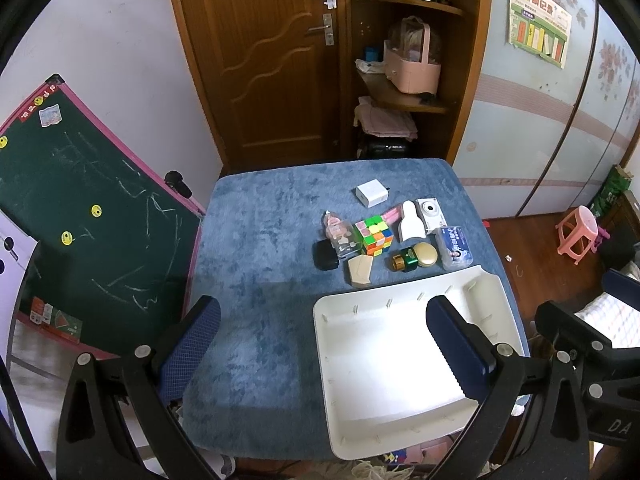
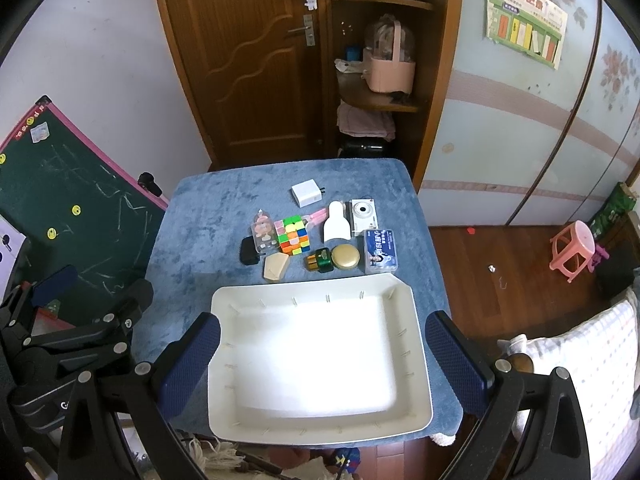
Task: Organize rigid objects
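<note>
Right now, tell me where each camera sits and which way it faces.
Left wrist view: above the table's near left, looking forward and down over the blue plush tablecloth; its own open left claw shows, plus the right claw at the right edge.
Right wrist view: above the near edge, centred over the empty white plastic tray; its own open right claw shows, plus the left claw at the left edge.
Shared: tray, multicoloured puzzle cube, brown wooden door.
</note>
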The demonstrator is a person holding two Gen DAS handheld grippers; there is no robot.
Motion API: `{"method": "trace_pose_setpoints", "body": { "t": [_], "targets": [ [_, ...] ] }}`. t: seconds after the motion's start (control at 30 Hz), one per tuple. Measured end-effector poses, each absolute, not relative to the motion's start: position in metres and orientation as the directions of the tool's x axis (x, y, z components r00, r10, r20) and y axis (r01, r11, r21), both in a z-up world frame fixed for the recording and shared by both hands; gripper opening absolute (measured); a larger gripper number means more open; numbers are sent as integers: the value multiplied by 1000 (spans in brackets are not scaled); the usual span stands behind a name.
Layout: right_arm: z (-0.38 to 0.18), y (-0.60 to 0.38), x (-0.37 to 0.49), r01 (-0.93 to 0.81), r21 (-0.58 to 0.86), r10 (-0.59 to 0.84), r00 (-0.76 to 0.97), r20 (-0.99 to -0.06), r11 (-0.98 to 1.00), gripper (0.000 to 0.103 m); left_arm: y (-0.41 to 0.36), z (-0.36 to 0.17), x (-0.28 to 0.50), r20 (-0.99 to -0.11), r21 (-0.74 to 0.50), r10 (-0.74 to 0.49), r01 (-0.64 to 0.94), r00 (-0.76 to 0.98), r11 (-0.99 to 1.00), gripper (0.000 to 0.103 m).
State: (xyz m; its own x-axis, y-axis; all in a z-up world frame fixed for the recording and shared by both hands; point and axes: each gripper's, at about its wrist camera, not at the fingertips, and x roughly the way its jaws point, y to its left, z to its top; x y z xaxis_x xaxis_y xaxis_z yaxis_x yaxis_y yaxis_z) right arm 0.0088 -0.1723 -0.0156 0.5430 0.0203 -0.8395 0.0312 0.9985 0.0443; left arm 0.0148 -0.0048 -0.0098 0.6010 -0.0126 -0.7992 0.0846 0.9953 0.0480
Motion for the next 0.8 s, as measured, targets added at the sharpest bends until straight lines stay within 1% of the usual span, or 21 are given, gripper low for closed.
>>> {"method": "trace_pose_setpoints", "body": {
  "t": [0.53,0.8],
  "targets": [
    [-15,-172,10,28,47,24,542,-840,998,102,-3,-10,9,-802,54,-6,82,597,995,102],
    [-8,-175,7,25,43,22,561,-827,999,102,-2,3,1,-763,68,13,60,646,996,102]
  ]
}}
